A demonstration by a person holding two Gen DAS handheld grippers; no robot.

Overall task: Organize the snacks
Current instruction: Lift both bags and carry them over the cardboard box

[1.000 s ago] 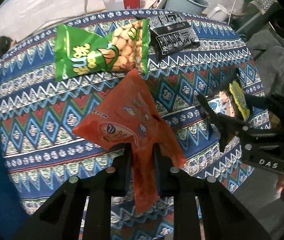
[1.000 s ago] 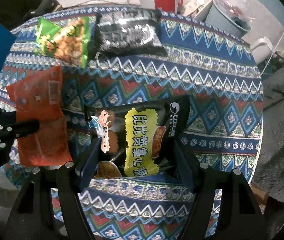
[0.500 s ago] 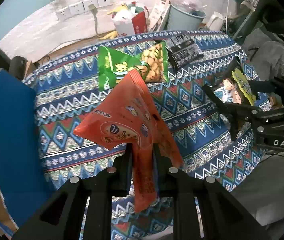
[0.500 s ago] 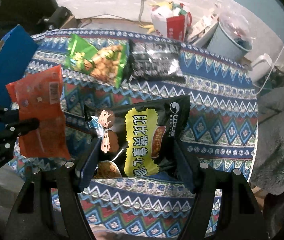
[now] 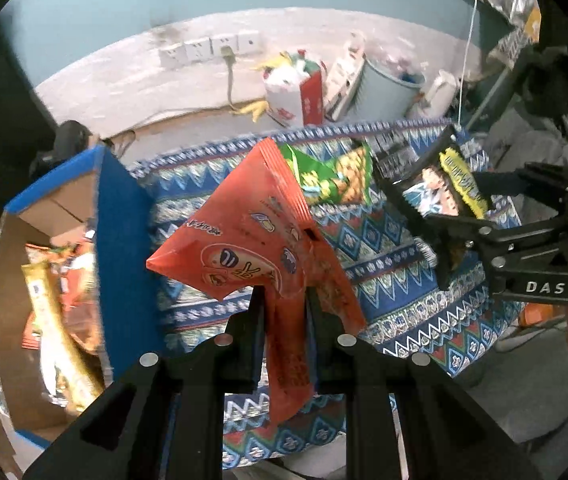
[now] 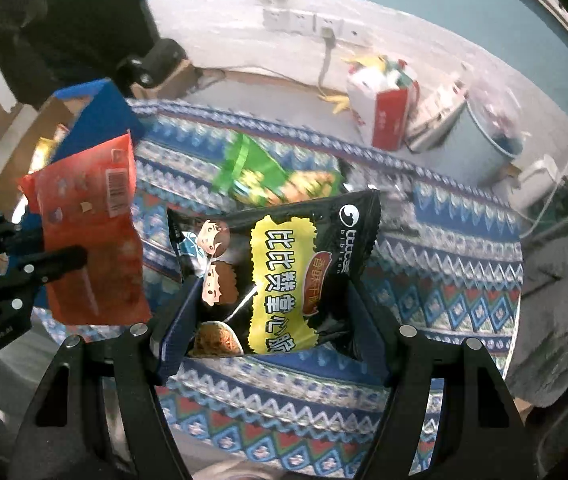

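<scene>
My left gripper [image 5: 284,308] is shut on an orange snack bag [image 5: 252,240] and holds it in the air above the patterned table [image 5: 395,280]. The orange bag also shows in the right wrist view [image 6: 92,232]. My right gripper [image 6: 272,316] is shut on a black and yellow snack bag [image 6: 280,268], also lifted; that bag shows at the right of the left wrist view [image 5: 443,188]. A green peanut bag [image 5: 331,180] and a black bag [image 5: 395,152] lie at the far side of the table.
An open blue cardboard box [image 5: 116,240] with several snacks inside [image 5: 56,300] stands left of the table. On the floor behind are a red and white bag [image 5: 295,92], a grey bin [image 5: 387,92] and wall sockets [image 5: 208,48]. Grey cloth [image 6: 555,300] lies to the right.
Both grippers have risen and swung left with their bags. The table has dropped lower in view and the blue box has come into sight at the left.
</scene>
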